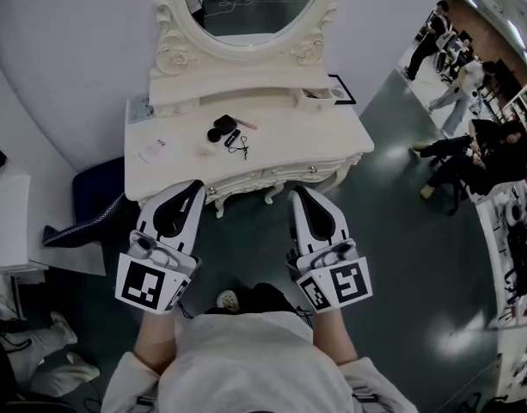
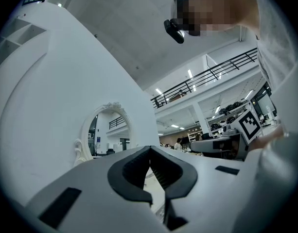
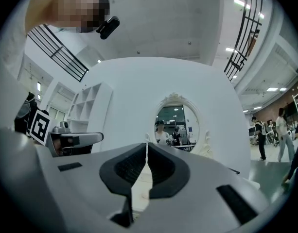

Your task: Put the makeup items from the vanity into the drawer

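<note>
**Both grippers empty in front of the vanity; small, light makeup pieces wait on top**

The left gripper (image 1: 197,186) and the right gripper (image 1: 296,194) hang side by side just off the near edge of the white vanity (image 1: 332,140). Each has its jaws pressed together with nothing between them, as both gripper views confirm.

The makeup items lie in a loose cluster near the middle of the top, below the oval mirror (image 1: 250,3):
- a black round case (image 1: 220,127)
- a black tube (image 1: 233,138) just right of the case
- a thin pink stick (image 1: 245,124) at the far side
- a small white piece (image 1: 207,149) nearer

The front drawer (image 1: 284,173) looks closed. A small open compartment (image 1: 315,98) sits far right on the raised shelf.

All the pieces are probably light, rigid plastic with smooth shells, so they are likely to skid under a sideways push. The tube and the stick would best be pinched across their middles, with the jaws low to the surface. The round case could slip from a rim grip, so a hold across its full width seems safer.
</note>
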`<state>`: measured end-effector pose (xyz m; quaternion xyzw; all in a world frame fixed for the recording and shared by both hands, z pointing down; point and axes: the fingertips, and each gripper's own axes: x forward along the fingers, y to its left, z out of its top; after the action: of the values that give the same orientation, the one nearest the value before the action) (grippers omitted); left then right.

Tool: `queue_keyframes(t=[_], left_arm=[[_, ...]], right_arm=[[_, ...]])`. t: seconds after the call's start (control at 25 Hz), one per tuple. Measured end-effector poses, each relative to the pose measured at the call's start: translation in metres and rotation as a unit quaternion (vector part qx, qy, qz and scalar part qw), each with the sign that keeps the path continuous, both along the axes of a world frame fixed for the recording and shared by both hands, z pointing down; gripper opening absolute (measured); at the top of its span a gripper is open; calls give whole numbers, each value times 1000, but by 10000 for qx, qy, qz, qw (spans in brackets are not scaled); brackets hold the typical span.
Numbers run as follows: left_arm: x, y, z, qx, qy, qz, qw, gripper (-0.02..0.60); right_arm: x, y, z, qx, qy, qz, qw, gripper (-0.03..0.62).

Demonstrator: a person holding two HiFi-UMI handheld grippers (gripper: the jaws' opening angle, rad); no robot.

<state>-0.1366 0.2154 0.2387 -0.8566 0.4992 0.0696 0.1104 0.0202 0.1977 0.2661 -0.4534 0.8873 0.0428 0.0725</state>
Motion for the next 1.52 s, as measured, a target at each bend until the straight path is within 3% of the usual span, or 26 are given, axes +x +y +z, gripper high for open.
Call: queue_keyframes(t=[0.24, 0.76, 1.52], left_arm=[[-5, -21, 22, -322, -130, 55, 9994, 15], [3, -107, 0, 33, 147, -277, 9995, 15], [36, -206, -5, 10, -69, -778, 9969, 15]], right_arm=[[-1, -25, 9, -98, -40, 0, 9999, 25], [-2, -119, -2, 12, -6, -419, 9991, 25], [18, -234, -3, 10, -123, -1075, 9941, 25]])
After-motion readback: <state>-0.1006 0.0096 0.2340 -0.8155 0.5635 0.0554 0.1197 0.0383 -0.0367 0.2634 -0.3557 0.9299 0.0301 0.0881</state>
